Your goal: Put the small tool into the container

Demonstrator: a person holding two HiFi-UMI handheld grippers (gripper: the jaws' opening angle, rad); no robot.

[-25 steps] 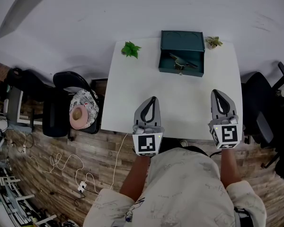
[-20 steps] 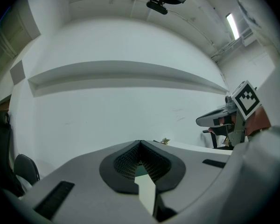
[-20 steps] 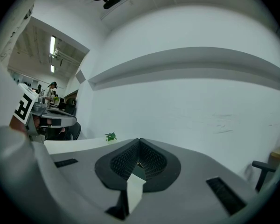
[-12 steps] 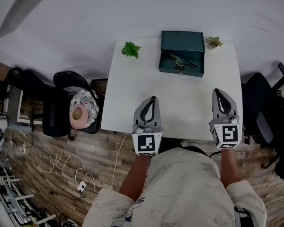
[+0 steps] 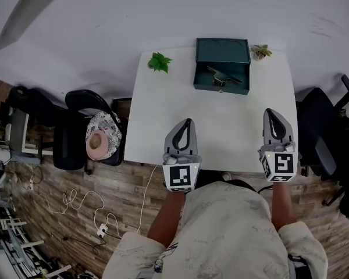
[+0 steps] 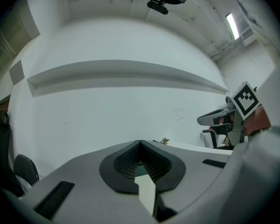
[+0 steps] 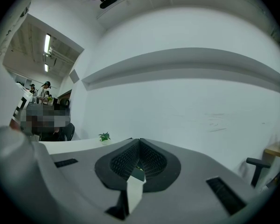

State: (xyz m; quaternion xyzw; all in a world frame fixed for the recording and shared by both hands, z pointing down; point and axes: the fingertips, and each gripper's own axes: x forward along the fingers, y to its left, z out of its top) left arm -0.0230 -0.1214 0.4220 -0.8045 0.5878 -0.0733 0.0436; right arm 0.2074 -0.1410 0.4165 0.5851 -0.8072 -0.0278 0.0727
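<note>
The teal container (image 5: 222, 51) stands open at the far side of the white table (image 5: 163, 127), lid raised at the back. A dark small tool (image 5: 224, 76) lies inside it. My left gripper (image 5: 188, 121) rests near the table's front edge, jaws together with nothing between them; in the left gripper view they meet at the left gripper (image 6: 140, 142). My right gripper (image 5: 272, 111) sits at the front right, also shut and empty, its jaws closed in the right gripper view (image 7: 140, 140). Both are well short of the container.
A leafy green plant (image 5: 159, 61) stands at the table's far left corner and a smaller plant (image 5: 260, 52) right of the container. A black chair with a hat on it (image 5: 99, 133) is left of the table, another chair (image 5: 321, 129) to the right. A white wall lies behind.
The right gripper has edged slightly to the right. The left gripper, the container and the tool have not moved.
</note>
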